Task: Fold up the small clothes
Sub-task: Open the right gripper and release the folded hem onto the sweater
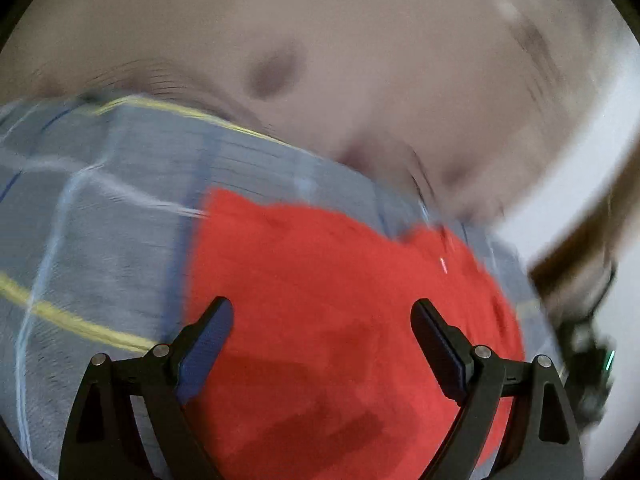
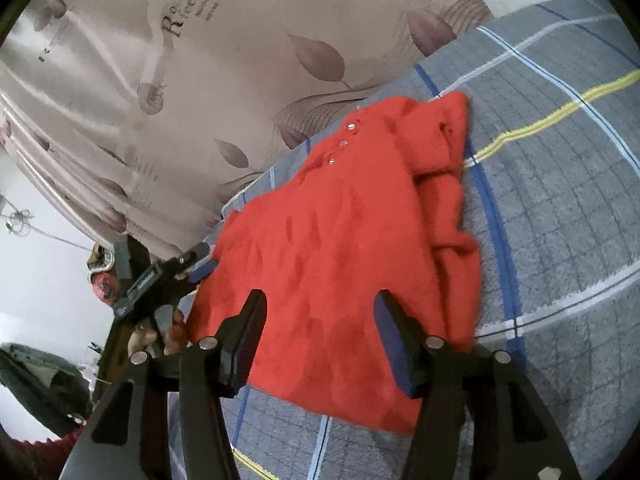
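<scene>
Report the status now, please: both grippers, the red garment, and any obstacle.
Left gripper open, over the red garment. Right gripper open, holding nothing. Garment on the plaid blanket, one side bunched. No obstacle seen.

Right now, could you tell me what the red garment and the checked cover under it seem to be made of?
The red garment looks like a soft, fuzzy knit, perhaps wool or fleece: matte, with a nappy surface and small shiny buttons. The checked cover looks like a plush grey blanket with a short pile, striped in blue, white and yellow; the fibre itself cannot be told.
</scene>
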A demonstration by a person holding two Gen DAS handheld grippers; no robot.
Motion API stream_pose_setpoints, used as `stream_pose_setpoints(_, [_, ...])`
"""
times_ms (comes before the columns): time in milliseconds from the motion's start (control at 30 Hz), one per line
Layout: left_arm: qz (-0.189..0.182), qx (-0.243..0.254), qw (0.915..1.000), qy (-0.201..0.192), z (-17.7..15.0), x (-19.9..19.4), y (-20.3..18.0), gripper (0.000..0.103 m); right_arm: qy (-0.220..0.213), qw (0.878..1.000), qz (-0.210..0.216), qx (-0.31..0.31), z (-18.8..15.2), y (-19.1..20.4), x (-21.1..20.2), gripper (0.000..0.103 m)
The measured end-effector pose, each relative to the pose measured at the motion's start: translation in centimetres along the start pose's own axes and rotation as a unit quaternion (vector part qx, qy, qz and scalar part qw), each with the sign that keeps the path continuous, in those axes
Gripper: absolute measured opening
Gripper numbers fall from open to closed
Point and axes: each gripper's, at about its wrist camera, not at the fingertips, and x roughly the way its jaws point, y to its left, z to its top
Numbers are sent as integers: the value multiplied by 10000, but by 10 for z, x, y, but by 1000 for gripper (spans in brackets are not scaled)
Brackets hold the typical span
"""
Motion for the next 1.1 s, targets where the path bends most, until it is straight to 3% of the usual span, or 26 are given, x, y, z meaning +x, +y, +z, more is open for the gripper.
stream_pose_setpoints(67, [232,-523,9983,-138,1,-12,27,90,-95,9999,32,115,-1,-4,-5,56])
stream_pose_setpoints(167, [-8,-796,9968,-70,-8,-31,49,90,-245,9994,55,229,-6,-8,-15,56])
stream_pose_setpoints(367, [217,216,9995,87,-38,-42,31,90,-296,9991,-308,54,-14,-6,-30,57])
stream_pose_setpoints(533, [-84,203,9996,203,-55,-32,26,90,-258,9951,-853,-433,-12,7,-27,56])
stream_pose_setpoints(700, [-334,-75,9994,0,-58,-30,29,90,-298,9847,-1393,-1005,14,19,-15,56])
stream_pose_setpoints(967, [-352,-137,9993,-55,-59,-30,32,90,-263,9793,-1636,-1161,79,16,26,54])
stream_pose_setpoints(1000, [-375,-163,9991,-67,-59,-31,33,90,-163,9795,-1678,-1105,85,12,35,52])
stream_pose_setpoints(1067, [-397,-217,9989,-109,-60,-34,36,90,37,9831,-1538,-996,88,8,47,28])
stream_pose_setpoints(1100, [-404,-248,9988,-127,-60,-34,37,90,152,9823,-1586,-987,88,7,54,4])
